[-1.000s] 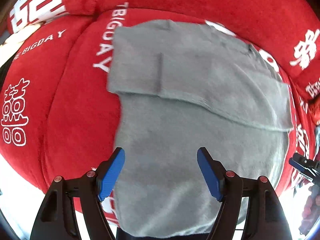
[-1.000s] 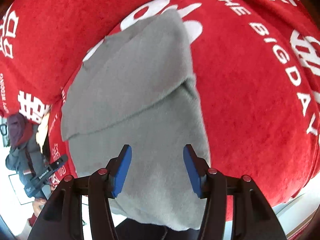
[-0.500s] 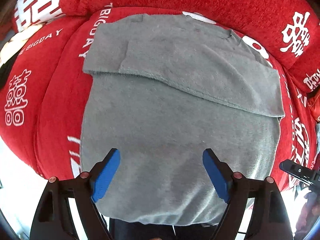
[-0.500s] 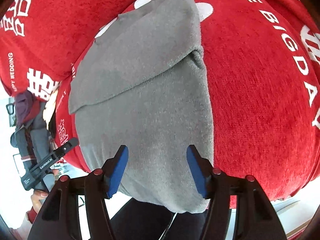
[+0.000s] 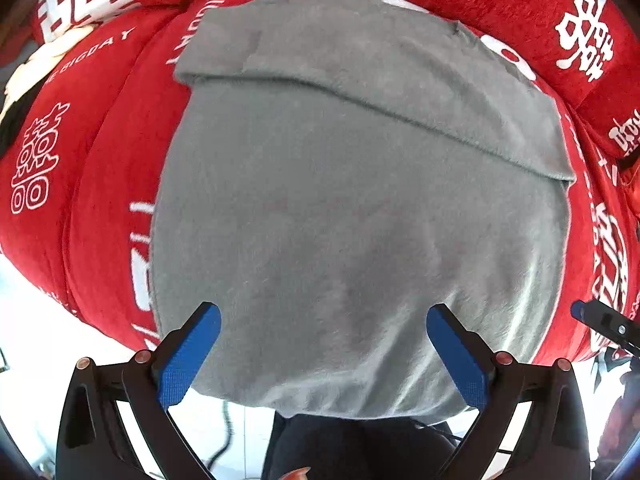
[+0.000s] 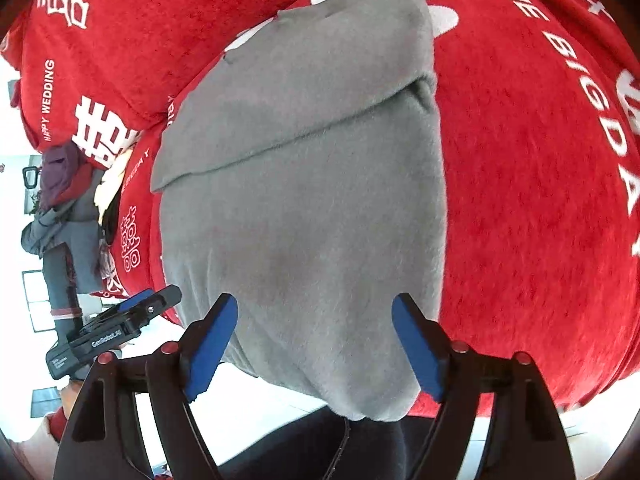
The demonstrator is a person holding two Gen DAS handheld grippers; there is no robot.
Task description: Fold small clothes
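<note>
A grey fleece garment lies flat on a red cushion, its far part folded over into a band across the top. The same garment fills the middle of the right wrist view, fold at the far end. My left gripper hovers over the garment's near hem, jaws opening wide, nothing pinched between the blue pads. My right gripper hangs above the near right part of the cloth, jaws also opening and empty. The left gripper shows at the lower left of the right wrist view.
The red sofa cushion with white lettering carries the garment; a back cushion rises behind it. A pile of dark clothes sits at the sofa's left end. White floor and the person's dark trousers lie below the cushion's front edge.
Both grippers' jaws have spread wider. The left gripper has slid sideways across the cloth, so more of the garment's left edge shows. The right gripper has shifted a little and rolled slightly.
</note>
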